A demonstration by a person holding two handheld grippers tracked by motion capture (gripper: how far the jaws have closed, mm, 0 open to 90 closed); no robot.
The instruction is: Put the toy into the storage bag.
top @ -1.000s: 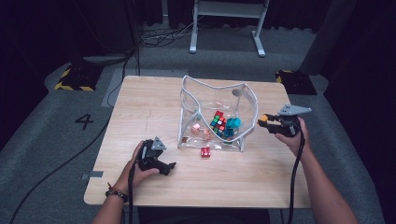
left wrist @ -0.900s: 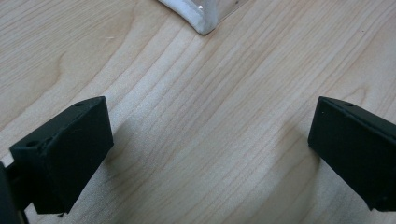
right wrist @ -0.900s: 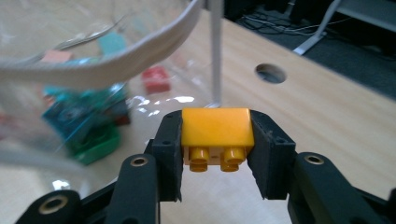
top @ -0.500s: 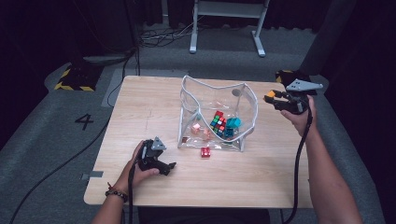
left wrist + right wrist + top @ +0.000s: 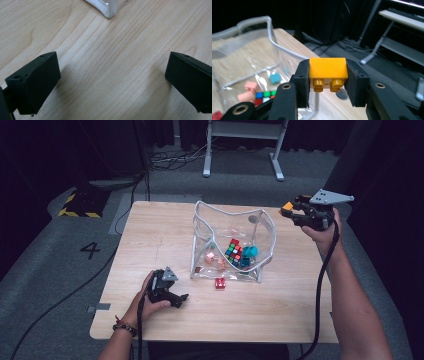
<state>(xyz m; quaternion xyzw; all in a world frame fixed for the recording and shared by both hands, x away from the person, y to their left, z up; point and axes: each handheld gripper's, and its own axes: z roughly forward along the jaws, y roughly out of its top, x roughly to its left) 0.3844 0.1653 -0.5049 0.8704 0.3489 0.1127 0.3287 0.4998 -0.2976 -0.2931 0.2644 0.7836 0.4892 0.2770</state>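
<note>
A clear plastic bag (image 5: 234,227) with a white rim stands open mid-table. It holds a colour cube (image 5: 233,251), a teal block (image 5: 250,251) and pink pieces. My right gripper (image 5: 288,210) is raised beside the bag's right rim, shut on an orange toy brick (image 5: 328,70) with its studs facing the camera. The brick (image 5: 286,208) shows as an orange tip in the high view. My left gripper (image 5: 181,299) rests on the table at the front left, jaws wide open with bare wood between them. The bag's corner (image 5: 106,10) lies just ahead of it.
A small red piece (image 5: 219,283) lies on the wooden table (image 5: 280,315) just in front of the bag. Beyond the table stand a metal frame (image 5: 243,142) and cables on the grey floor. A hazard-striped block (image 5: 80,202) sits at the far left.
My right gripper has risen with the orange brick and now sits higher beside the bag's right rim. The left gripper has stayed in place.
</note>
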